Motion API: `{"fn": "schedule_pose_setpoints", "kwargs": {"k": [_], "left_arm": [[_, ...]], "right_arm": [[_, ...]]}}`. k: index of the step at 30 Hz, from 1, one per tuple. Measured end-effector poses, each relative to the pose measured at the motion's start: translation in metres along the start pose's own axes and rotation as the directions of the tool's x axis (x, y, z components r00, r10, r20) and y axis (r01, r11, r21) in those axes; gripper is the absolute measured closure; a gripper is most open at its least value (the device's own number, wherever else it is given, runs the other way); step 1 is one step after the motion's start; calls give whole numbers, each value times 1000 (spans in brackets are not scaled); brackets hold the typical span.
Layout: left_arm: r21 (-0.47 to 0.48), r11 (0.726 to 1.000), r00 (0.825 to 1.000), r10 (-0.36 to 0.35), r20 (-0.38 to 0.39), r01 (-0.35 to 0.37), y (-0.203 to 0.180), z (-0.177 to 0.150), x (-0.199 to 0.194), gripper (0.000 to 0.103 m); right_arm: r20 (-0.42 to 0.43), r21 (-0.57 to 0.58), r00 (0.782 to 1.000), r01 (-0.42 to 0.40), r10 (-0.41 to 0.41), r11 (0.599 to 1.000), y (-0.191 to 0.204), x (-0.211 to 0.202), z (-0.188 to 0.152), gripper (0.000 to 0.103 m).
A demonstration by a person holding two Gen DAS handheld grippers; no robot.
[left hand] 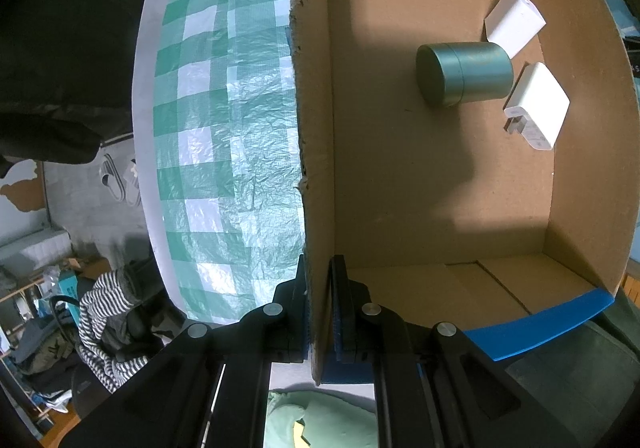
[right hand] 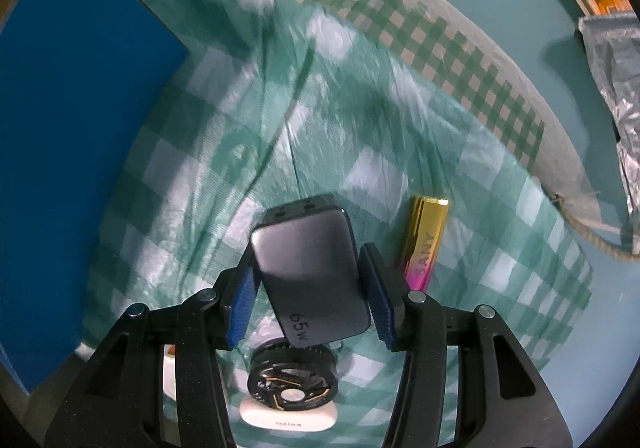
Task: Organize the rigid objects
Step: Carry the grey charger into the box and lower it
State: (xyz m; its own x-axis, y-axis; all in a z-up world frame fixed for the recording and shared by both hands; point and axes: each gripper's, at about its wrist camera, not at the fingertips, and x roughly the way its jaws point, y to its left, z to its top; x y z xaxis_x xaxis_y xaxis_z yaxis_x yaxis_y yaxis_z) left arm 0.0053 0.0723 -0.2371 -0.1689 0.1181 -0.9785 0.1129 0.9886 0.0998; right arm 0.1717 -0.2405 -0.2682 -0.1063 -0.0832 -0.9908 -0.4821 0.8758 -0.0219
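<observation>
1. Clamped flat on the near wall of the cardboard box, left gripper: jaws pressed together with only the board between them, apparently to steady the box while it is filled.
2. Spread across the table under everything, a green-and-white checked plastic cloth, wrinkled and bunched beside the box's blue outer face.
3. Already inside the box: a teal metal canister lying on its side, flanked by two white plug adapters, one toward the far wall, one with prongs showing; all three gathered at one end, floor bare nearer the camera.
4. Pointing down over the cloth, right gripper: blue pads set against the two long edges of a dark grey charger marked "65w", jaws part-closed and seemingly pinching it; block sits slightly askew between the pads, so grip looks firm but not square.
5. Just beside the charger, still on the cloth, a gold-to-pink bar lettered "SANY".
6. Below the charger, a black round item with gold tracing resting on a small white case.
7. Judged stage: charger being taken up for the box; bar, round item and case yet to follow.
</observation>
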Motion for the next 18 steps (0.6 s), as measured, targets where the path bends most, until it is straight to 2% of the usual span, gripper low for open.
{"fn": "schedule_pose_setpoints", "kwargs": {"k": [4,12,18], "left_arm": [[2,1000,1000,2,1,-2,0,0,0,94],[1,1000,1000,3,-1,-3,-1,1,0,94],[4,1000,1000,3,0,-3,-1,1,-1,94]], "right_arm": [[12,64,999,-34,34,997,-6,0,-4,62],[42,98,997,-64,60,993,0,-11,-11,62],[84,108,991,-112,103,988,6,-34,-13,62]]}}
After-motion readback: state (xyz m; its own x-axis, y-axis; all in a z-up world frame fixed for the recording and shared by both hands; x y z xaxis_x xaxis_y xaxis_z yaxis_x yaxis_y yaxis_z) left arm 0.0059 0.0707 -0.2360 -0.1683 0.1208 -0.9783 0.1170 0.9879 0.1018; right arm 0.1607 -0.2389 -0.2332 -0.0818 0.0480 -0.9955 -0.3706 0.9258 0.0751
